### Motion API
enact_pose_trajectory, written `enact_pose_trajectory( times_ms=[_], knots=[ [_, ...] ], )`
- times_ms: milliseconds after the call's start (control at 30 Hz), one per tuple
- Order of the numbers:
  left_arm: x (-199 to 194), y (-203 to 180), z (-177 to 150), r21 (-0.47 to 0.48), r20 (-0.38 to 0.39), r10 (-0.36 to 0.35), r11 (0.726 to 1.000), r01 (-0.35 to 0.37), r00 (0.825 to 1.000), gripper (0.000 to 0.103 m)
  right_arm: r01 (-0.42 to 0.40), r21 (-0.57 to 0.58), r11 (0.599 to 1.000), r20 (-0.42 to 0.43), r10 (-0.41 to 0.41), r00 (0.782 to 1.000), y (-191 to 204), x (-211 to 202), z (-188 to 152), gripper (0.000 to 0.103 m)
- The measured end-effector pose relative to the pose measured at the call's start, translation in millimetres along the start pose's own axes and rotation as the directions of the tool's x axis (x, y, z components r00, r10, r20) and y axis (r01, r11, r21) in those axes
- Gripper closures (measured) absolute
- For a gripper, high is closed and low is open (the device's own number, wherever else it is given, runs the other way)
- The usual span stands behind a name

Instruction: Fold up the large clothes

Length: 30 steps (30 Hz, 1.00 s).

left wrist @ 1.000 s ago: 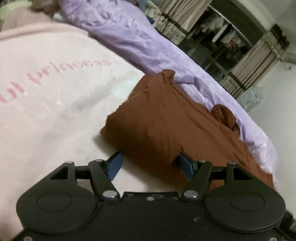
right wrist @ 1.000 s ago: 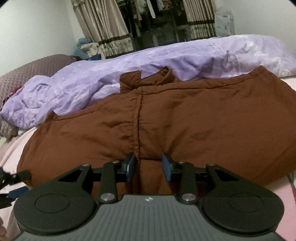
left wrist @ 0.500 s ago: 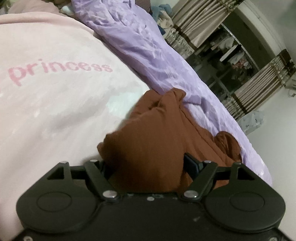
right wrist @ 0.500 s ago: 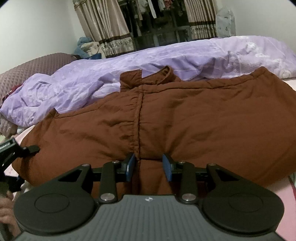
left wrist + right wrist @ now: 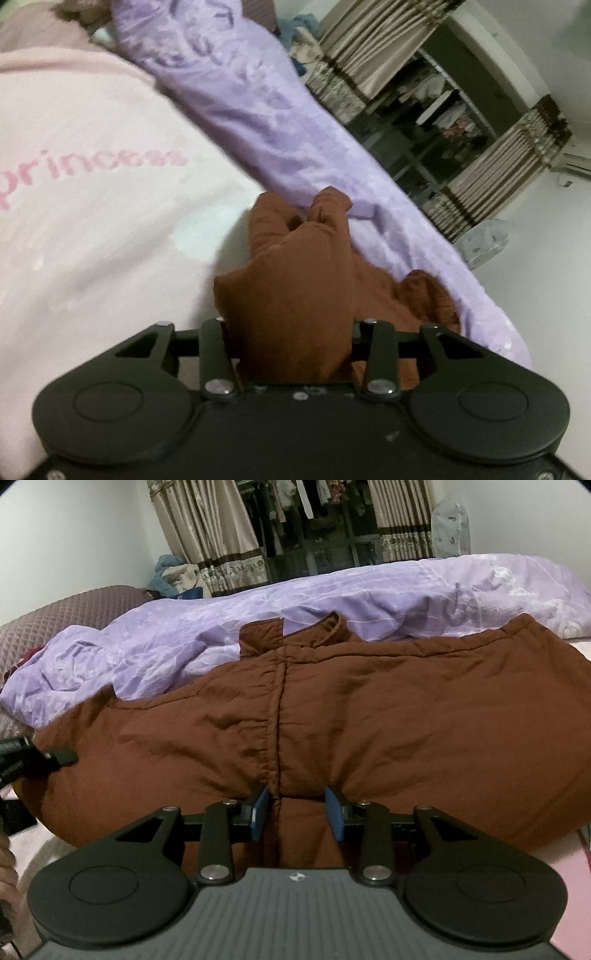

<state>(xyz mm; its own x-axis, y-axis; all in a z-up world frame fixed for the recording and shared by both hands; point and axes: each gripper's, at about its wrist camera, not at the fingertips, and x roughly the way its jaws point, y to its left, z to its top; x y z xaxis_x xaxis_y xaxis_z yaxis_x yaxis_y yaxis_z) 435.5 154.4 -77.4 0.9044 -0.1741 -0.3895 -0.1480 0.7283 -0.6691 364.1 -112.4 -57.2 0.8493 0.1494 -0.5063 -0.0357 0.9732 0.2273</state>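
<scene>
Left wrist: left tongs [image 5: 291, 343] closing, brown jacket [image 5: 295, 295] between.

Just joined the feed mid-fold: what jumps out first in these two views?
The padded rust-brown jacket sprawls across the bed, collar against the crumpled lilac duvet. The right gripper pinches its hem at the front placket; the left gripper is closing on a bunched sleeve end, beside the pink "princess" blanket.
</scene>
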Motion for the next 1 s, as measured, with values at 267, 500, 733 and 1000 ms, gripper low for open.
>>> enact_pose_trajectory(
  times_ms=[267,500,733,1000],
  knots=[
    [-23.4,-88.1,4.3,0.097,0.022,-0.217,0.972,0.214,0.976,0.074,-0.024,0.059,0.998,0.074,0.02,0.997,-40.6,-42.8,21.6,0.06],
    [-18.1,-210.2,-53.1,0.203,-0.081,-0.423,0.88,0.43,0.903,0.075,0.104,0.109,0.989,0.162,-0.121,0.979,-118.2,-94.3,33.5,0.06],
    [40.7,-302.8,-171.1,0.277,-0.296,-0.446,0.806,0.523,0.845,0.075,0.205,0.231,0.951,0.167,-0.247,0.955,-195.4,-130.7,20.6,0.06],
    [99.8,-318.9,-268.3,0.521,-0.378,-0.265,0.731,0.441,0.887,0.043,0.23,0.282,0.931,0.147,-0.279,0.949,-233.0,-141.1,11.8,0.06]
  ],
)
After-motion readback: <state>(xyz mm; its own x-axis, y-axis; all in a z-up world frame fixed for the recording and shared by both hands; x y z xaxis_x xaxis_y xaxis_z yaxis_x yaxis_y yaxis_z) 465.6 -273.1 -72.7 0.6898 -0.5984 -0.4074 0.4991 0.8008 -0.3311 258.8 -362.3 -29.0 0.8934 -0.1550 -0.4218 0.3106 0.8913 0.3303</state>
